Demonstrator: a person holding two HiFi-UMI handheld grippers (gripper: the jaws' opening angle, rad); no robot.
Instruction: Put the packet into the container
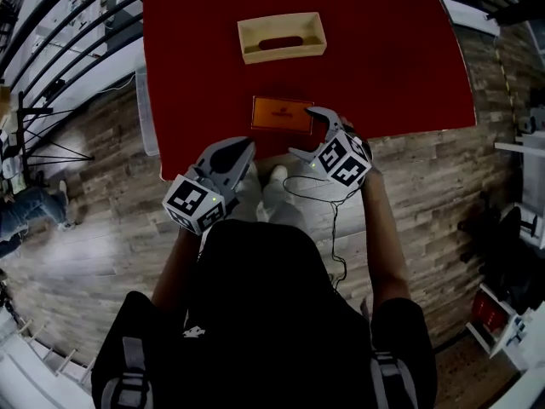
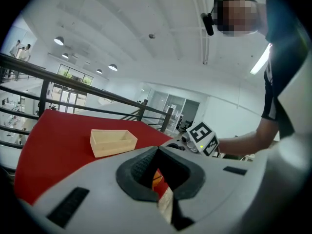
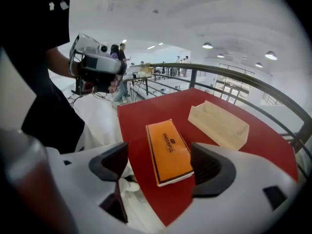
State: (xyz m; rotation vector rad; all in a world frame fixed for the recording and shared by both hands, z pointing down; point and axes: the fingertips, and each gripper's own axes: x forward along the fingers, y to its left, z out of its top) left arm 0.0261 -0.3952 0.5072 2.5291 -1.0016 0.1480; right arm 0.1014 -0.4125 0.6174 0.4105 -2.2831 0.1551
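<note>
Red tabletop (image 1: 383, 58) over pale plank flooring (image 1: 102, 228) framed the start of a packing job, with nothing yet lifted. At the table's near edge the right gripper (image 3: 161, 165) stood with its jaws spread wide, straddling the right end of a flat orange rectangular packet (image 3: 168, 147). The packet lay flat on the red surface. One dark pad sat close beside its edge and the other stood clear, and neither pressed on it. To the left and nearer the person, the left gripper (image 1: 243, 152) hung off the table edge above the floor. Its jaws were drawn together on nothing.

Farther across the table, straight beyond the packet and well apart from it, a pale wooden open-topped rectangular container (image 1: 281, 37) waited, and it looked empty. A dark metal railing (image 2: 87, 94) ran behind the table on the far side.

The step in hand appeared to be the grasp itself: the jaws were placed but not closed. The next move would probably call for closing squarely across the packet's narrow width so that it did not skid off the near edge. The packet would then need lifting level, carrying to the far side and lowering inside the walls. Packet and container already lay lengthwise the same way, left to right, so little turning seemed needed.
</note>
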